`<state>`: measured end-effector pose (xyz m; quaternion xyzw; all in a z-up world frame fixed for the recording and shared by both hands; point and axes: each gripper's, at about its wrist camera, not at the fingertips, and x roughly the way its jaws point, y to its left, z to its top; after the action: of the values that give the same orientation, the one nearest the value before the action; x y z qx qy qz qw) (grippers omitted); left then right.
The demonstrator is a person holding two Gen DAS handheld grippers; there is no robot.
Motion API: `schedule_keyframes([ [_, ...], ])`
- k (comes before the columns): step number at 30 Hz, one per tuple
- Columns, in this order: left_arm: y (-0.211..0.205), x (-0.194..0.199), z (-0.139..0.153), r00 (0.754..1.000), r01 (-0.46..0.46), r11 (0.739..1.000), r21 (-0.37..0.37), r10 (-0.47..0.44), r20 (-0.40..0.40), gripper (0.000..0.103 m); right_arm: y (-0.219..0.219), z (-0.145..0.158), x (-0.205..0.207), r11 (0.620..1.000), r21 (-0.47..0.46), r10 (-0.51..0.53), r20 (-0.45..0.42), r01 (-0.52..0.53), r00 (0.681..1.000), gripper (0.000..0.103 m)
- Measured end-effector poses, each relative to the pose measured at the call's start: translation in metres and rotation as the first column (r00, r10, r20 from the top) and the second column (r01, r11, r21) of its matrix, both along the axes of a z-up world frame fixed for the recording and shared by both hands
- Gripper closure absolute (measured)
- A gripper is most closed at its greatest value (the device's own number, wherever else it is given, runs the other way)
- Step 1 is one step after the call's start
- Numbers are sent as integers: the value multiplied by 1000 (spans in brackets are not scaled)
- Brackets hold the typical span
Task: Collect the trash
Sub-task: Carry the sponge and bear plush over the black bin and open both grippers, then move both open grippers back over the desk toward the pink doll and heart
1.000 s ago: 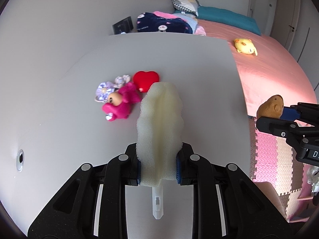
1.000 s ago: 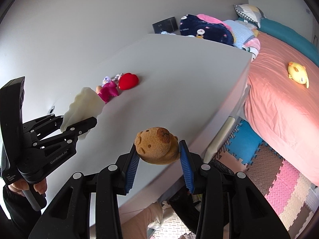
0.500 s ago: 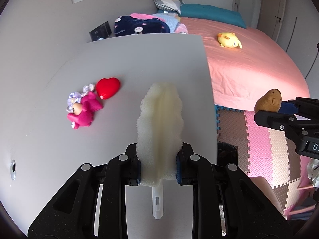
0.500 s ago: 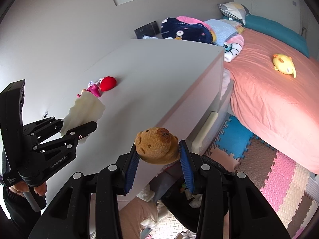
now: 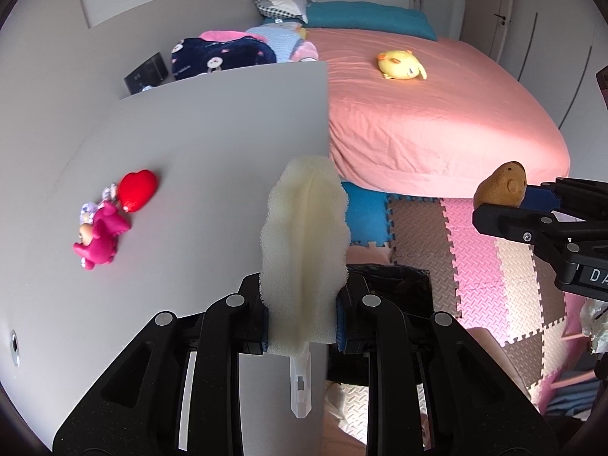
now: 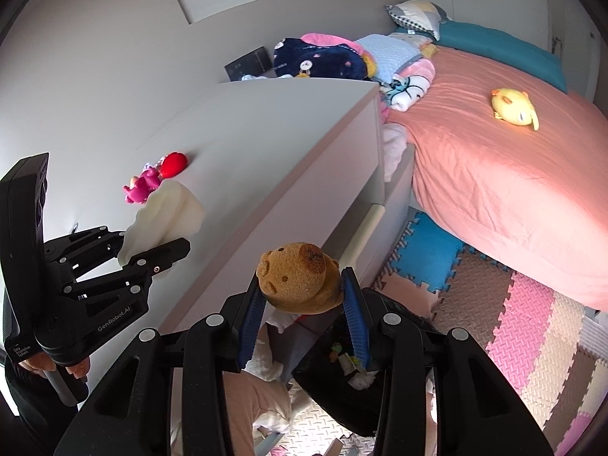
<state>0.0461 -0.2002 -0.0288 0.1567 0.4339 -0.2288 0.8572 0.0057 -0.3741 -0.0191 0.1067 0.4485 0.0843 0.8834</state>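
My left gripper is shut on a pale cream foam sponge, squeezed thin between the pads, over the right edge of the white tabletop. The same sponge shows in the right wrist view, held by the left gripper. My right gripper is shut on a brown bear-shaped sponge, past the table's edge and above a black trash bag with scraps inside. That bag sits on the floor just beyond the left fingers. The right gripper with the brown sponge appears at right.
A red heart and a pink plush toy lie on the table's left side. A pink bed with a yellow plush stands beyond. Foam floor mats cover the floor. A hand grips the left handle.
Both grippers have swung to the right, off the table's middle toward its edge and the floor. The black bag has come into view below. Both grips stay unchanged.
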Motion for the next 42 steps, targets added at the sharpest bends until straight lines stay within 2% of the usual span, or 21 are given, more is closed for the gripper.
schedule_keyframes([
  [28, -80, -28, -19, 978, 200, 979, 26, -198, -58, 80, -63, -24, -39, 991, -12, -137, -63, 136, 989, 61],
  [30, -82, -28, -22, 976, 209, 977, 38, -205, -74, 76, -65, -24, -39, 990, -10, -140, -67, 140, 988, 61],
  [31, -82, -28, -23, 974, 212, 976, 45, -208, -84, 71, -66, -24, -38, 990, -4, -142, -69, 142, 988, 54],
  [32, -81, -27, -23, 975, 210, 976, 53, -205, -89, 45, -68, -24, -38, 989, 4, -145, -72, 145, 987, 46],
  [33, -80, -27, -22, 978, 198, 978, 62, -192, -83, 14, -69, -23, -39, 987, 9, -156, -69, 157, 985, 33],
  [34, -77, -28, -19, 982, 183, 981, 61, -180, -56, 8, -71, -21, -40, 986, 10, -167, -58, 167, 984, 31],
  [38, -70, -28, -11, 985, 171, 984, 59, -170, -18, 8, -73, -18, -41, 984, 9, -178, -49, 179, 983, 31],
  [42, -63, -24, -12, 990, 140, 988, 58, -139, -22, 8, -73, -18, -40, 984, 13, -175, -49, 176, 983, 31],
])
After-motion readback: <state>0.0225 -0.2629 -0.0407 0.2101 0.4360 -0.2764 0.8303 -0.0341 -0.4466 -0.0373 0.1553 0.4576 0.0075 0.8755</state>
